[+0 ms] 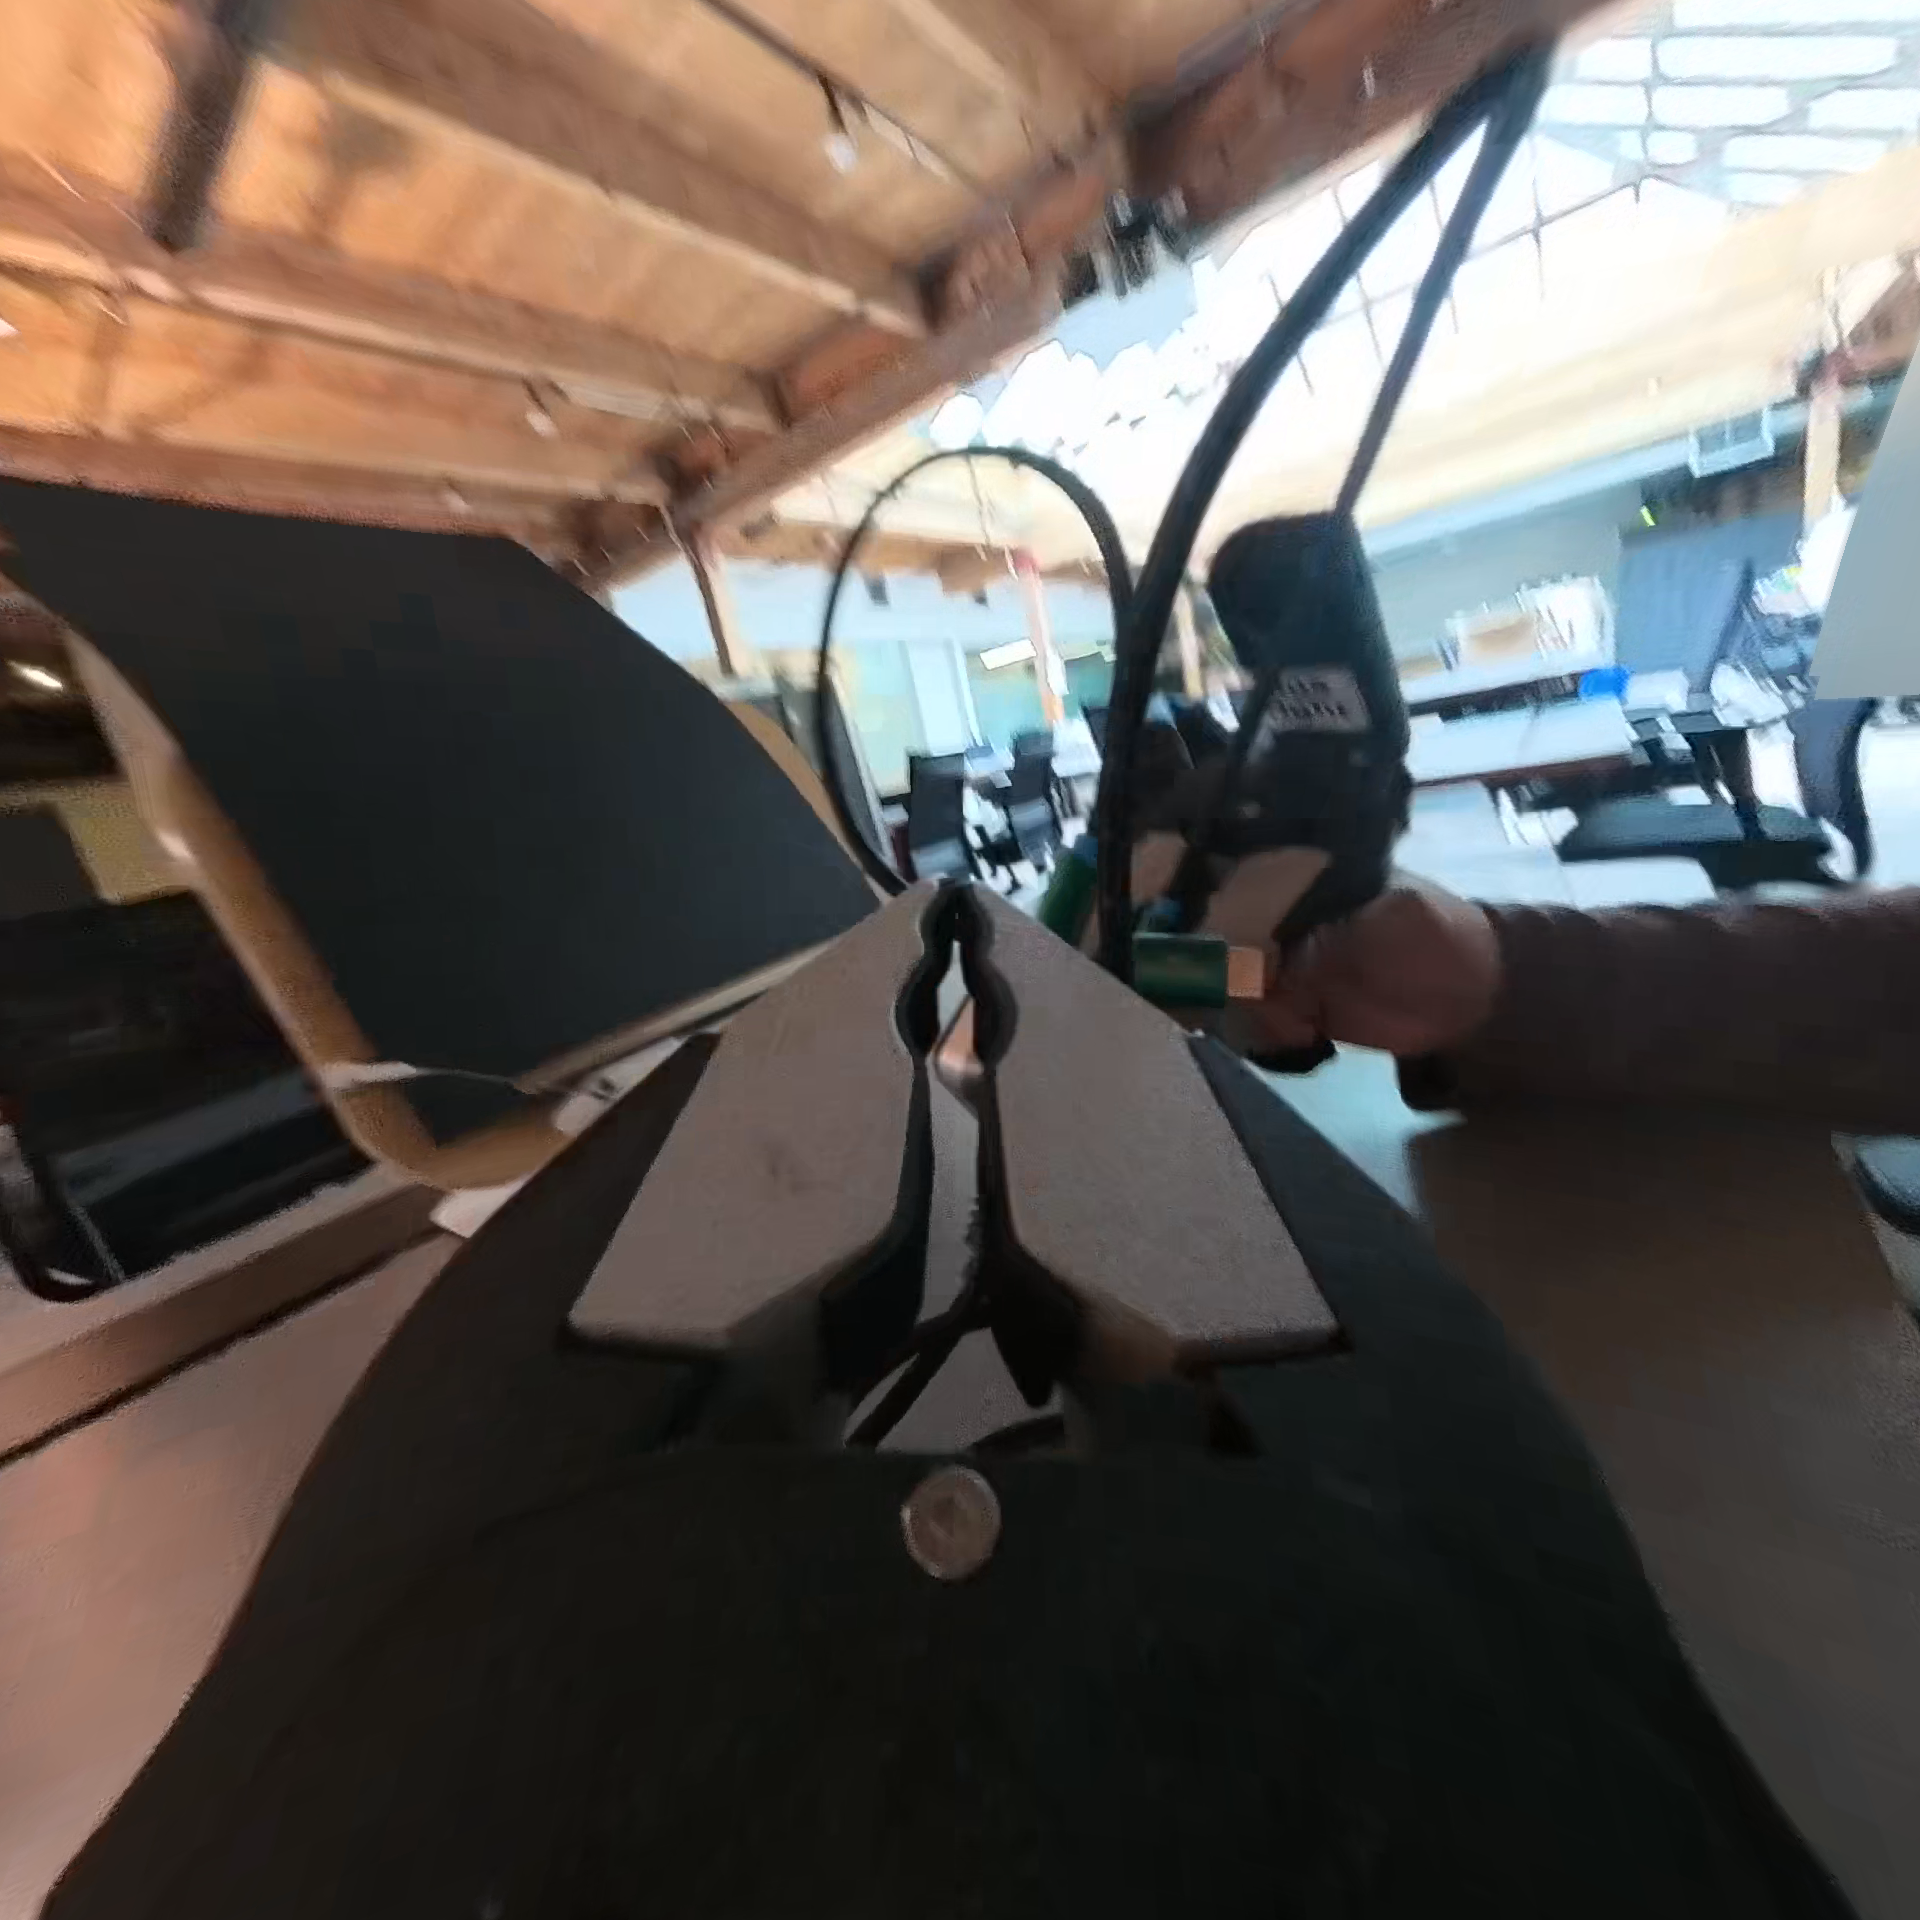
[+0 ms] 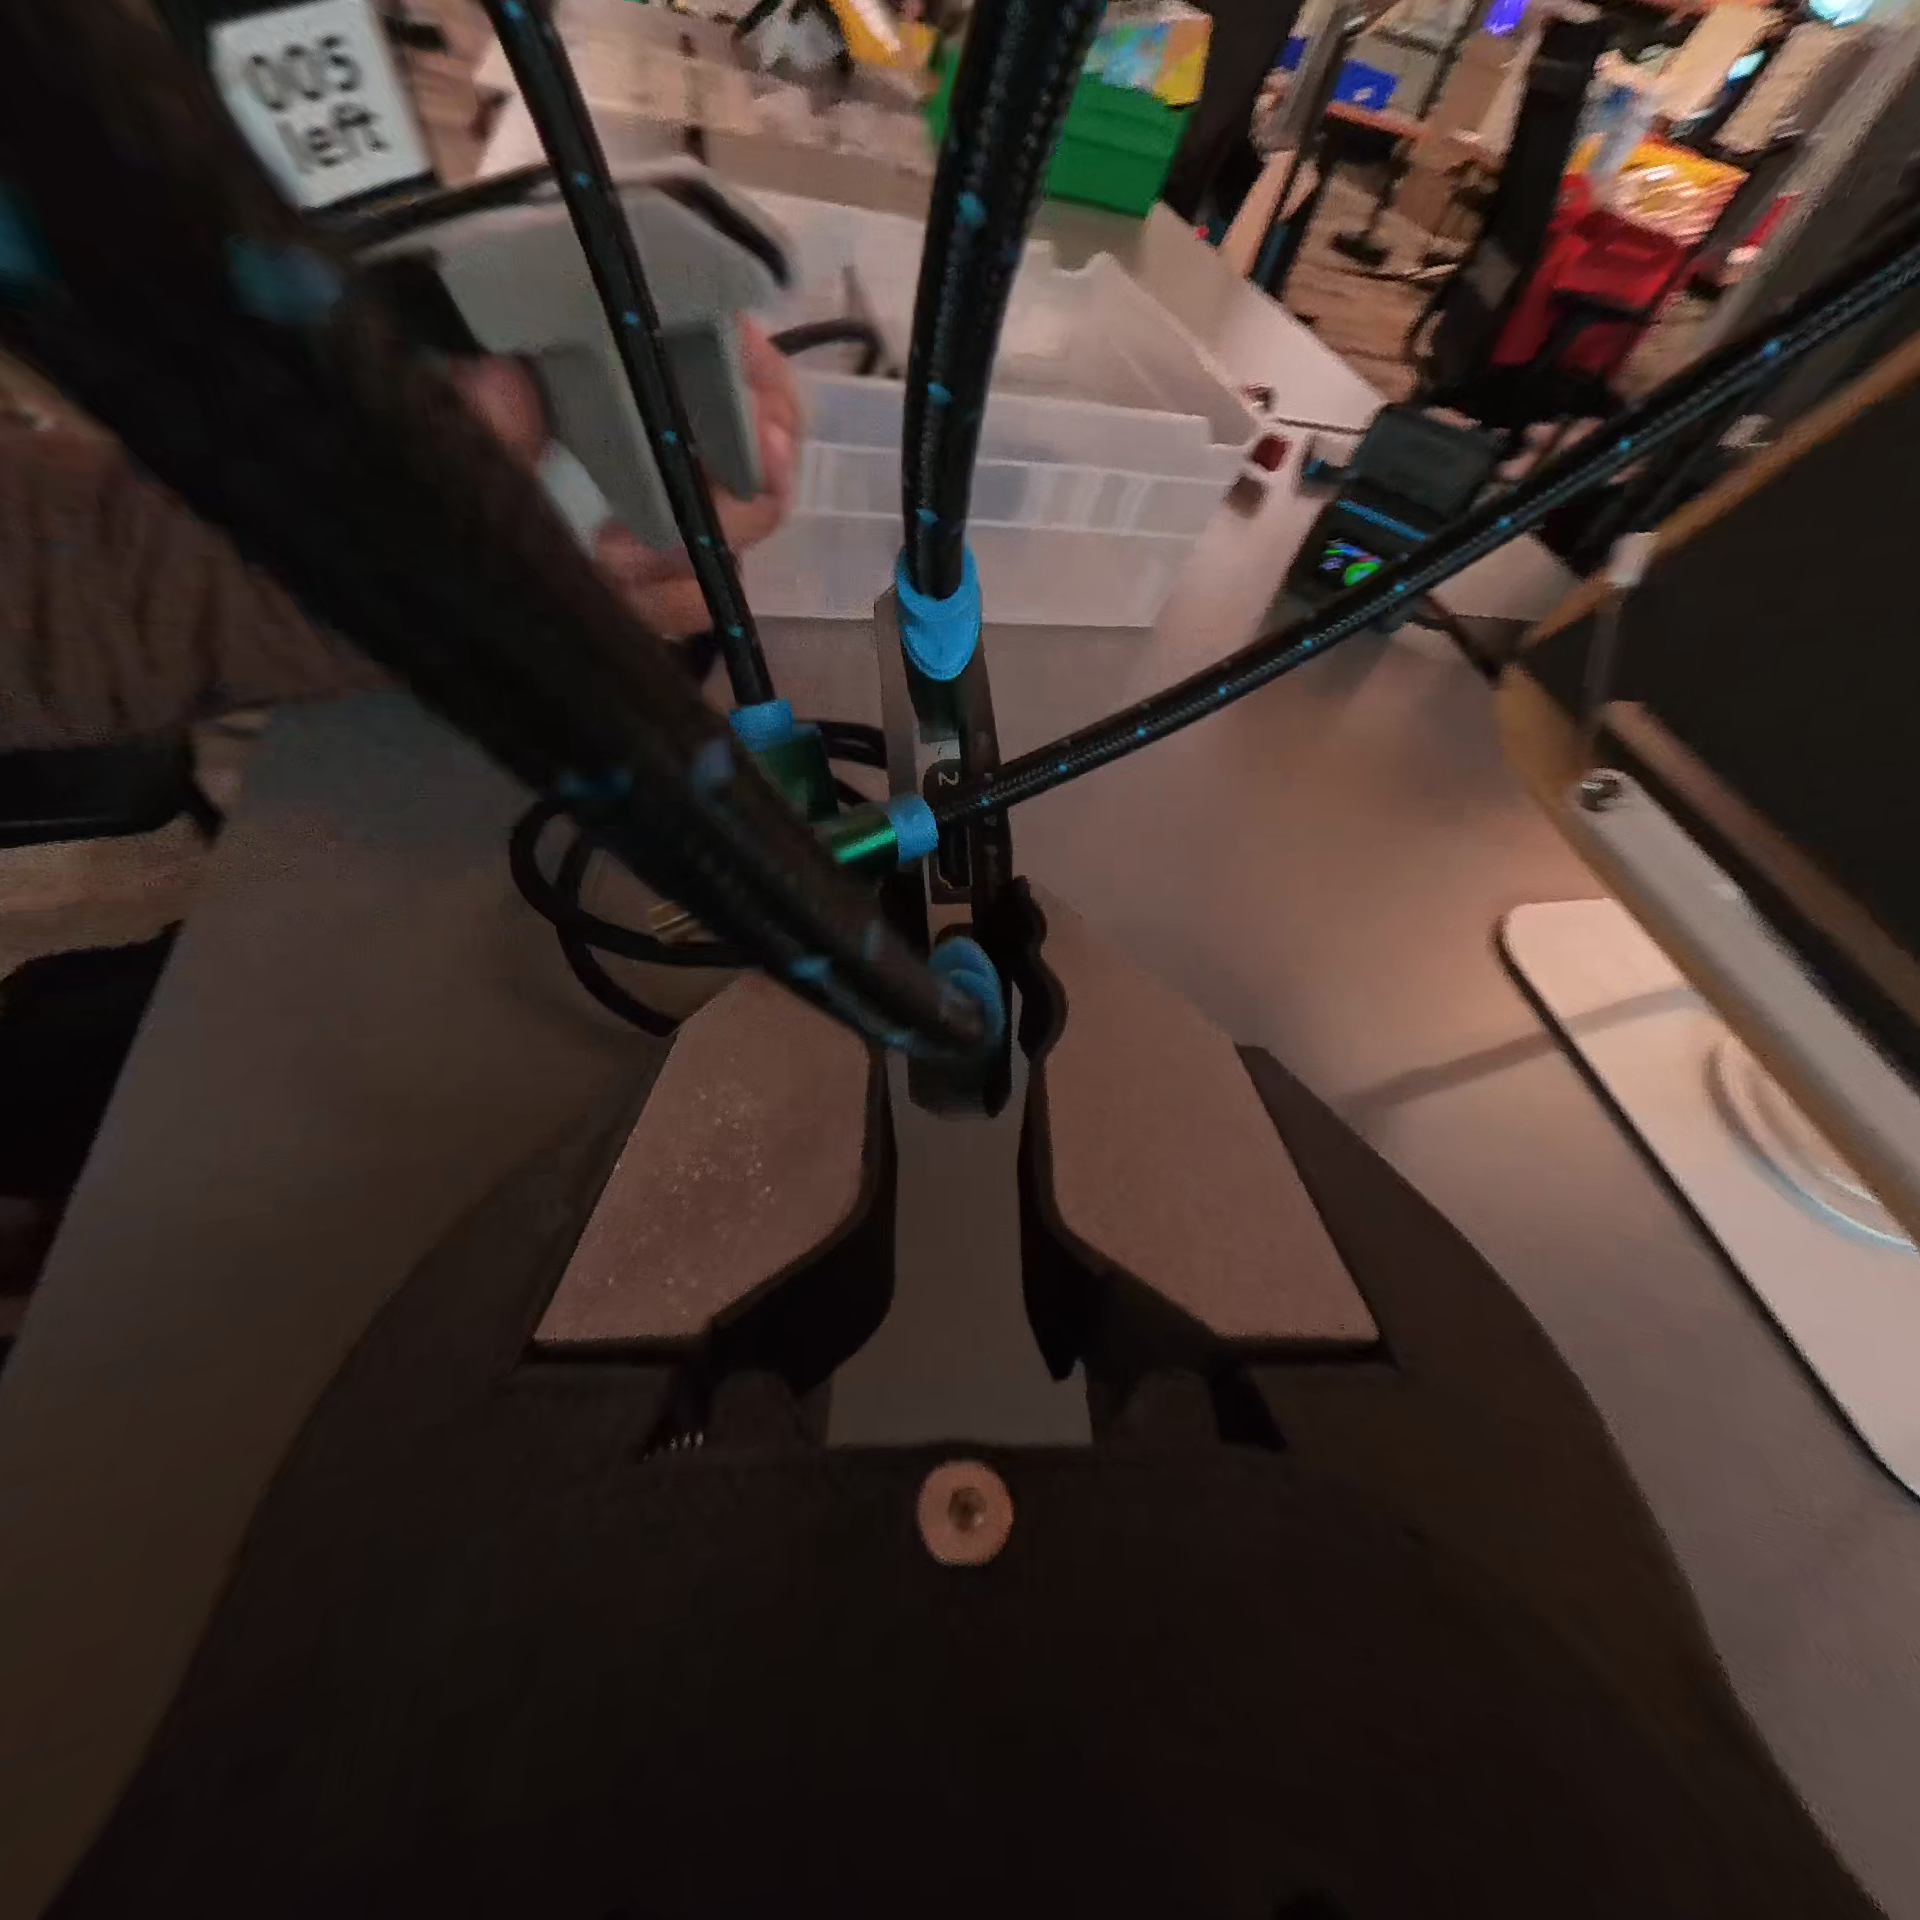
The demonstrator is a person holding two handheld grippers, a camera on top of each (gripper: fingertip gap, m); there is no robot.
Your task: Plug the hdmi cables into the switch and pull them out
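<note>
The left gripper (image 1: 951,904) has its jaws pinched together on nothing. The right gripper (image 2: 966,997) is clamped on the switch (image 2: 940,831), held on edge above the tabletop (image 2: 1299,831), with braided hdmi cables (image 2: 956,312) plugged in, one port bare.

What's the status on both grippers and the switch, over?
Left gripper shut, nothing in it. Right gripper clamped on the switch, held edge-up. Middle port open, cables plugged either side. Loose braided cables cross the front.
</note>
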